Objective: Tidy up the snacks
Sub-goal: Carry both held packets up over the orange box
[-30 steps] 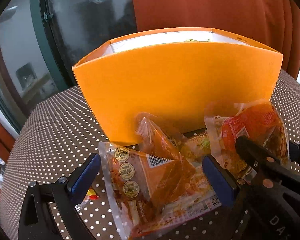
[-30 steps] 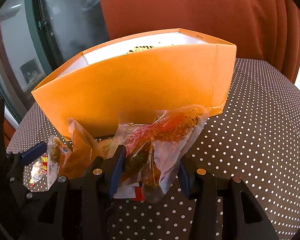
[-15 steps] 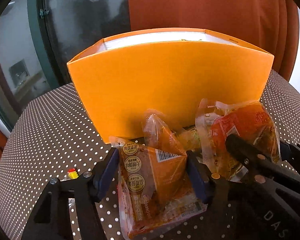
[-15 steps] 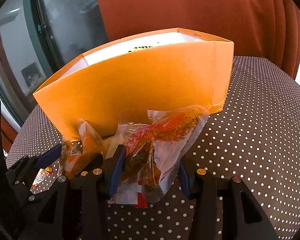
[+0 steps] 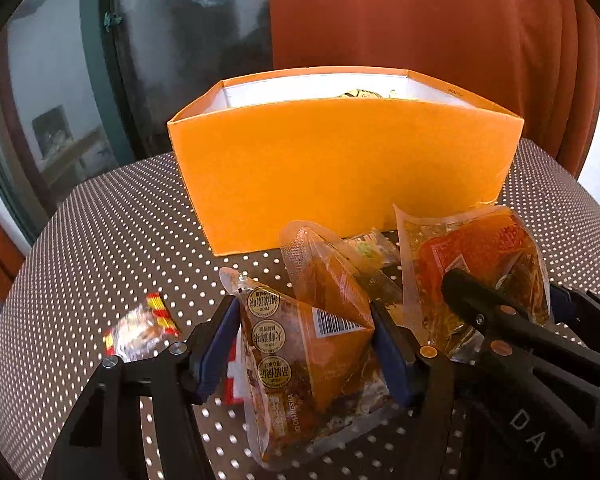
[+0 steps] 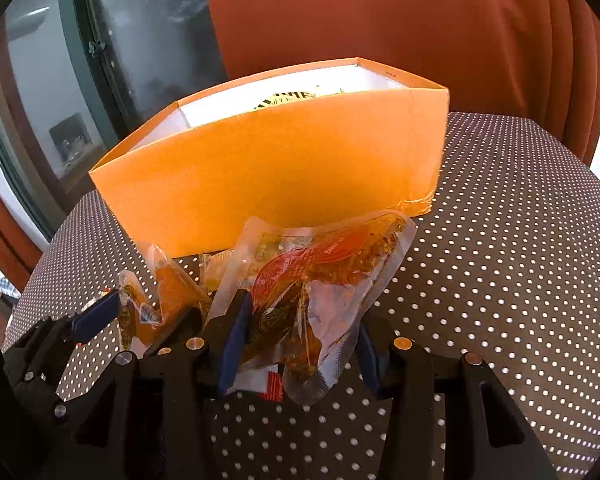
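Now both packs held | left tool (image 5: 304, 344) clamped on orange pack (image 5: 312, 356) | right tool (image 6: 298, 344) clamped on red pack (image 6: 320, 280) | next: lift both over orange box (image 5: 340, 168) wall, drop in

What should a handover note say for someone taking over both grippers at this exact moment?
Left gripper: shut on the orange pouch with round seals.
Right gripper: shut on the red-printed pouch.
Orange box: stands open just behind both pouches on the dotted tablecloth; something yellow already shows inside.
Left on the cloth: a small red-and-yellow wrapped snack beside the left gripper, and at least one packet against the box front.
Next, probably: put both held pouches into the box, then collect the rest.
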A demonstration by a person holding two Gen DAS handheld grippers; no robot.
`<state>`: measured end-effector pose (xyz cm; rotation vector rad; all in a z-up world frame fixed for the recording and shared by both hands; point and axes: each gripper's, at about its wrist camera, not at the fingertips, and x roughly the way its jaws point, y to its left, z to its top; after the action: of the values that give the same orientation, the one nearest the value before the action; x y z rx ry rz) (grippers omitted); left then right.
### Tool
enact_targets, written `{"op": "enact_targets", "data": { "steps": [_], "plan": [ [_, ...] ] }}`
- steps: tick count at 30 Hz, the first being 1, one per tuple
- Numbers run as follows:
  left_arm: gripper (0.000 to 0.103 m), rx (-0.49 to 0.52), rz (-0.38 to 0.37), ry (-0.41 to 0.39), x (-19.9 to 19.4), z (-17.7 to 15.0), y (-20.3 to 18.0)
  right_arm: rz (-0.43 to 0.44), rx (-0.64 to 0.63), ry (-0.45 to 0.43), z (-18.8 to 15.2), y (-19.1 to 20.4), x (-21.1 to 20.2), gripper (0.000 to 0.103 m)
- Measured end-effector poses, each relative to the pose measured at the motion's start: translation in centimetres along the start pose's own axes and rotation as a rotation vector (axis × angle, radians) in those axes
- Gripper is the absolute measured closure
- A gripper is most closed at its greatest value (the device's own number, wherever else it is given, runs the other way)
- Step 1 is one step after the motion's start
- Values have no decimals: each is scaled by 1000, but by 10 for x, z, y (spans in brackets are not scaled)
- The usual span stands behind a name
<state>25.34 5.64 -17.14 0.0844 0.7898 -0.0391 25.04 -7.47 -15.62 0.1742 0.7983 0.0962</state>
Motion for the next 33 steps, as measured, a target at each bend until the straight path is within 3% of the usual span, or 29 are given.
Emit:
{"op": "enact_targets", "data": {
  "steps": [17,33],
  "plan": [
    [38,-70,39,-78,-72,-9,-21,49,-49,-73,1,-8,-71,52],
    [38,-69,83,-183,-125,26,-27,76,-103,-166,33,-5,-119,52]
  ]
}}
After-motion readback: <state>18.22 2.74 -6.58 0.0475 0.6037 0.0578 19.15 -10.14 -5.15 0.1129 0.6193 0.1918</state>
